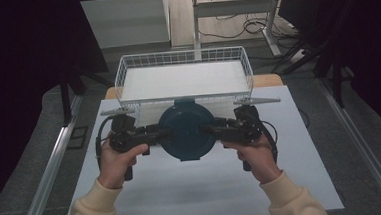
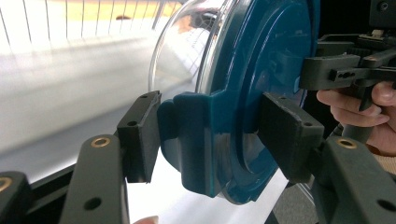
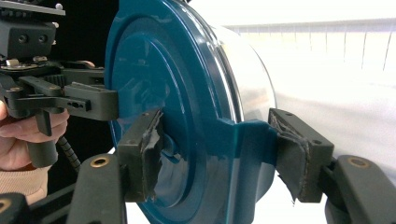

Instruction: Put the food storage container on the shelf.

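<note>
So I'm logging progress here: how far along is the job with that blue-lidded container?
Done: both tools grip the container, the left tool and right tool each clamped on a side tab of its blue lid. In hand: it is held between them above the white table, just short of the wire basket. Left, probably: setting it into the basket and letting go.

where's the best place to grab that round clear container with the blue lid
By the two blue latch tabs on opposite sides of the round clear container's blue lid, coming in level from left and right. They jut past the smooth rim, giving the left gripper and right gripper flat faces to clamp.
</note>
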`<action>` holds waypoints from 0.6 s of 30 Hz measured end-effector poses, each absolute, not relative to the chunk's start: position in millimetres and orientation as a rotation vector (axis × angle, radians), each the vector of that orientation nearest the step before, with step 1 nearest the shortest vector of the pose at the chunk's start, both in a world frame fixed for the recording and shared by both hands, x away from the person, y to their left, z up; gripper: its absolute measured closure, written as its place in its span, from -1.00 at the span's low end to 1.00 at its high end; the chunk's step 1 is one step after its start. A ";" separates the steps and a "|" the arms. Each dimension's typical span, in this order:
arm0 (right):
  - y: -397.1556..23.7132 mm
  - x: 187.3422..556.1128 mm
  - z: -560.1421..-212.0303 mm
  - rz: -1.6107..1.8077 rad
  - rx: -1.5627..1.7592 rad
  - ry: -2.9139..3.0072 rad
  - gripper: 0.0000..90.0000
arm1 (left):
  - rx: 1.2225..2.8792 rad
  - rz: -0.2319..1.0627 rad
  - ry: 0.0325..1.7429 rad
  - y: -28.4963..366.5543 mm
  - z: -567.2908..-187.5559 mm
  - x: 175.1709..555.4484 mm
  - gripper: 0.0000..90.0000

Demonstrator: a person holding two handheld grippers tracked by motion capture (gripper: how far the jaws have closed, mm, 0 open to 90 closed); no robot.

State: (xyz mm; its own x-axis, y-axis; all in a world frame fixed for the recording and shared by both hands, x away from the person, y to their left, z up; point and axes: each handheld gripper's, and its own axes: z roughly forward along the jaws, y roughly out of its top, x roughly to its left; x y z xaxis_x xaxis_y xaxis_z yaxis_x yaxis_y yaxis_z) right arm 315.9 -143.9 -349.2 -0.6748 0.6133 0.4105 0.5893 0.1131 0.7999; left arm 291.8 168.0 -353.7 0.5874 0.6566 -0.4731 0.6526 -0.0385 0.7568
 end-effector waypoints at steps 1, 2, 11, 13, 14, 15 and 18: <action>-143.6 318.4 -344.1 1.648 1.248 2.330 -0.17 | 1.725 0.007 1.083 168.4 -349.8 294.2 -0.08; -143.2 324.1 -334.5 1.639 1.235 2.340 -0.17 | 1.720 0.008 1.082 168.5 -346.1 296.7 -0.08; -139.5 348.4 -304.8 1.643 1.237 2.341 -0.17 | 1.707 0.023 1.082 172.4 -314.7 322.6 -0.09; -137.4 355.6 -299.2 1.638 1.246 2.347 -0.17 | 1.701 0.019 1.086 174.4 -310.9 329.8 -0.09; -135.4 363.4 -294.7 1.632 1.247 2.350 -0.17 | 1.697 0.013 1.089 176.9 -307.8 337.7 -0.09; -135.4 363.4 -294.7 1.632 1.247 2.350 -0.17 | 1.697 0.013 1.089 176.9 -307.8 337.7 -0.09; -131.9 375.7 -288.0 1.626 1.251 2.355 -0.17 | 1.692 0.007 1.093 180.5 -301.3 351.7 -0.09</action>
